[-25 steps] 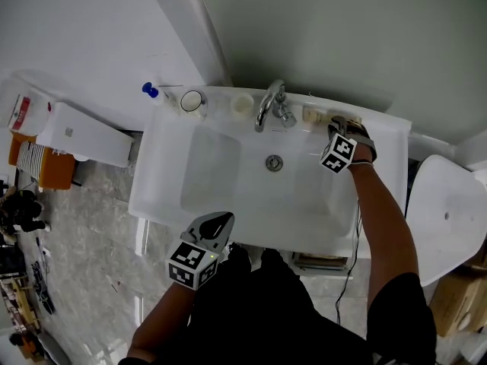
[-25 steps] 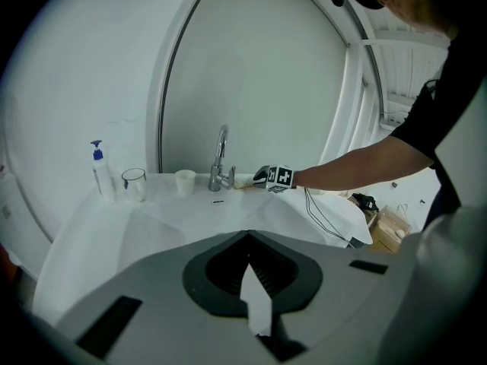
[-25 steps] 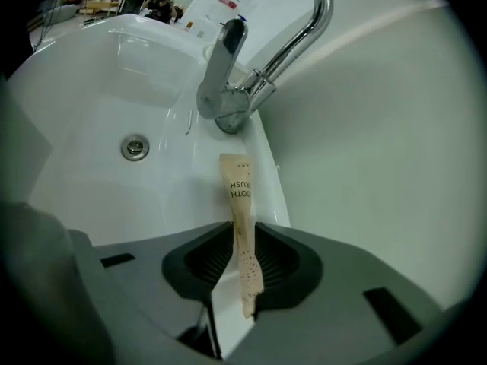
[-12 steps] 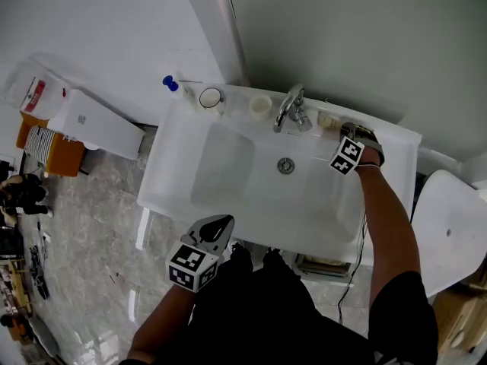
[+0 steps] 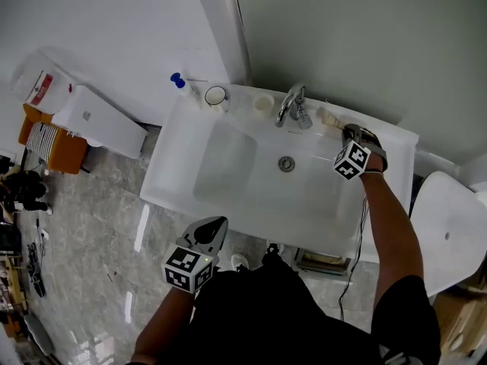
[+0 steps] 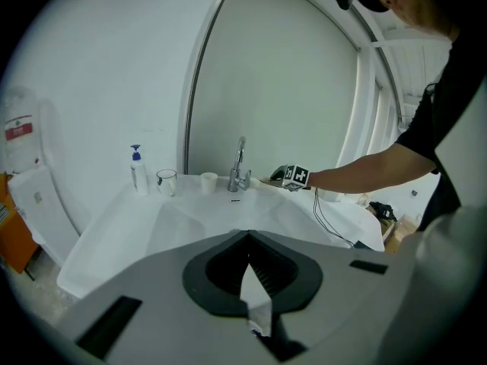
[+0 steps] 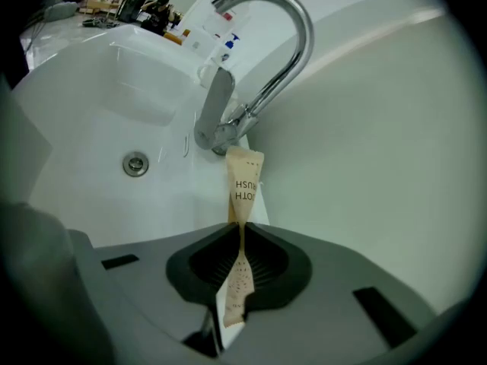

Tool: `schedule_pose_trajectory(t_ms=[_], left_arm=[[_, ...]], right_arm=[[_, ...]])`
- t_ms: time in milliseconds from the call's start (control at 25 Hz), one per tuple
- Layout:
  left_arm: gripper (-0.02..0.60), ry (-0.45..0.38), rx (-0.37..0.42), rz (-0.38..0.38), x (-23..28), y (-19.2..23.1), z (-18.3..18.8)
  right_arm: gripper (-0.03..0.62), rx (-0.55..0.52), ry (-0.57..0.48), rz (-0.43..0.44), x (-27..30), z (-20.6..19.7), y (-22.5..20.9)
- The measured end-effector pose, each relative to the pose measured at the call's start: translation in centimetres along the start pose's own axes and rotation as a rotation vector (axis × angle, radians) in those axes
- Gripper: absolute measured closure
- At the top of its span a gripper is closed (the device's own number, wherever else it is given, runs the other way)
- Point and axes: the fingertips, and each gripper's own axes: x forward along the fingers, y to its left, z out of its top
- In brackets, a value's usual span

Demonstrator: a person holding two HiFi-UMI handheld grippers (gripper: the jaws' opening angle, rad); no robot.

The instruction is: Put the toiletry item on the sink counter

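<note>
Bottle [image 5: 180,83], glass [image 5: 216,96], cup [image 5: 263,103] stand on the sink [image 5: 319,204] left of the tap [image 5: 292,103].

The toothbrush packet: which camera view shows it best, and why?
The right gripper view: the toothbrush packet sits central, print visible, in the right gripper. Head view: a sliver by the faucet. Left gripper view: too small to tell.

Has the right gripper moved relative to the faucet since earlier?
No, hardly: right gripper stays just right of the faucet, shut on the toothbrush packet.
</note>
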Motion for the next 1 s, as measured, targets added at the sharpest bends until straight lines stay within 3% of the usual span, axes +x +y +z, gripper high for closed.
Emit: schedule_pose_trajectory(t_ms=[240,480,720,1000], left_arm=[[0.581,-0.028,0.021,-0.034,-1.5,-0.8,-0.5],[0.581,-0.061,0.069,-0.121,-4.4,-2.9,-1.6],[0.581,-0.086,0.07,-0.161,-8.6,-3.9,-4.5],[0.581,-0.105,0.078,-0.193,-12.4,-4.9,-7.6]], right_arm=[[0.574,0.116,-0.081,-0.047,-7.0,2.4,0.6],[0.574,0.085,-0.09,-0.092,-13.8,4.0,3.2],[0.574,0.085,-0.086,-0.112,-20.2,5.4,6.8],[0.574,0.274,-0.143,-0.082,-28.0,6.9,11.8]])
